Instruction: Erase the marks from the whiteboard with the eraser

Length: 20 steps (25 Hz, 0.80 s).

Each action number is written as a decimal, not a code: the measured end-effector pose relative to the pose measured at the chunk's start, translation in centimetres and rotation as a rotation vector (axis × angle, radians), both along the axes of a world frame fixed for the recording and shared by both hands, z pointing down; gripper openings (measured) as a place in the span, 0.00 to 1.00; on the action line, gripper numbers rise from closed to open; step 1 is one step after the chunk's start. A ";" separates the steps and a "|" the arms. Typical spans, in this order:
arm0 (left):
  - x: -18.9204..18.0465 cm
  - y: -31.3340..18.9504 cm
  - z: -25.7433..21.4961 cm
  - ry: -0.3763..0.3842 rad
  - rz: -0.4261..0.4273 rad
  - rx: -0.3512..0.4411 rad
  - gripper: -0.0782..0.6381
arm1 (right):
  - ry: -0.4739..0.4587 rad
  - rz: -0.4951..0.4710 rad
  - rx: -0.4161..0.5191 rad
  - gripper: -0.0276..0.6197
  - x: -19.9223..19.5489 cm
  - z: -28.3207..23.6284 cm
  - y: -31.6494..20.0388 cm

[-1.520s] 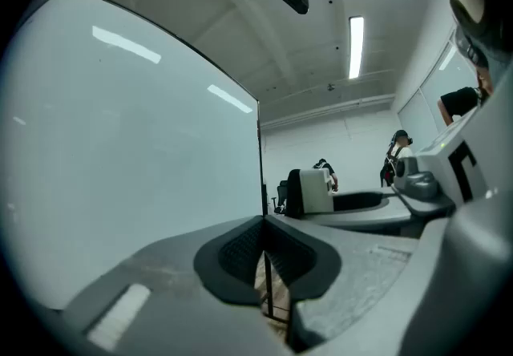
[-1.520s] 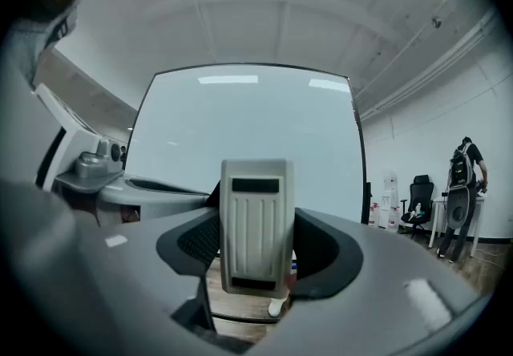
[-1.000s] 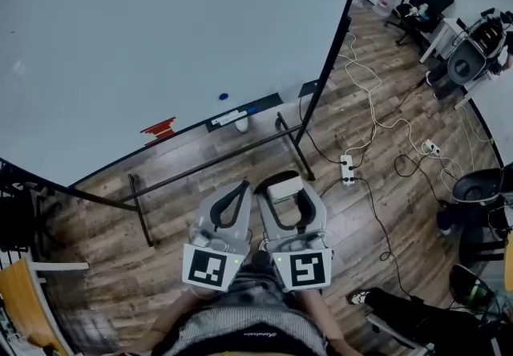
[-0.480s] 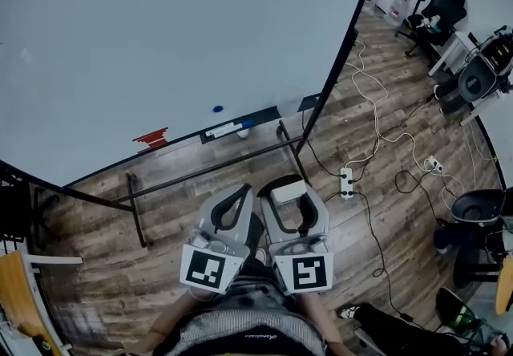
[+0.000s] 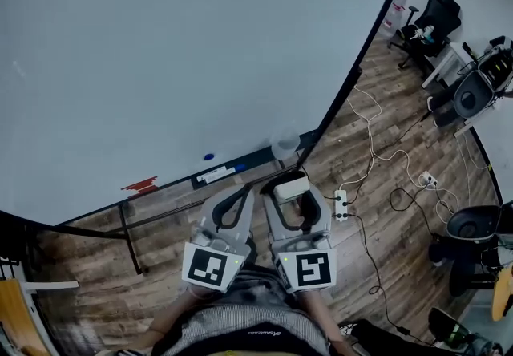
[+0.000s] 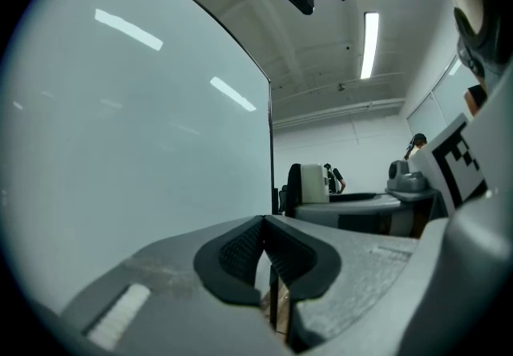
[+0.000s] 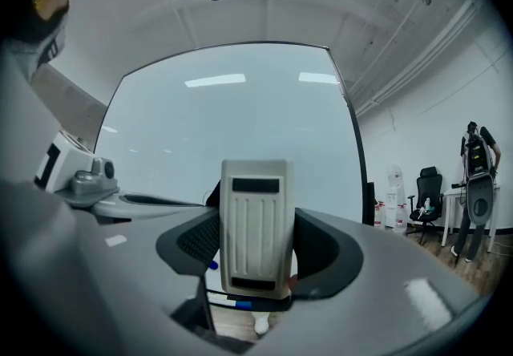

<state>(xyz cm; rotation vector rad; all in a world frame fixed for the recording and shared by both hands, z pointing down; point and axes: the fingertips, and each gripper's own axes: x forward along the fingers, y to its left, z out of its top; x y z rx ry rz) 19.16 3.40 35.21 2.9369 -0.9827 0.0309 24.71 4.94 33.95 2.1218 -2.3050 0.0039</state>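
The large whiteboard (image 5: 160, 58) fills the upper left of the head view; its face (image 7: 232, 138) looks blank apart from a small blue dot (image 5: 208, 157) near the bottom edge. My right gripper (image 5: 292, 190) is shut on a white ribbed eraser (image 7: 255, 226), held upright a short way in front of the board. The eraser (image 5: 292, 188) shows as a pale block between the jaws. My left gripper (image 5: 235, 200) hangs beside it, shut and empty, its pads (image 6: 240, 254) pressed together.
A marker tray (image 5: 212, 175) with a blue-capped marker runs along the board's bottom edge, and a red mark (image 5: 140, 184) lies at its left. The board's black stand legs (image 5: 132, 242) cross the wood floor. Cables and a power strip (image 5: 340, 204) lie to the right, with office chairs (image 5: 429, 14) beyond.
The head view has tilted up and drawn closer to the board, so the board fills more of the frame. Both grippers stay side by side, the right still holding the eraser.
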 end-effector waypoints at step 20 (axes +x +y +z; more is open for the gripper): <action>4.6 -12.1 0.7 -0.001 0.065 -0.025 0.11 | 0.019 0.114 -0.011 0.45 7.6 0.5 -13.5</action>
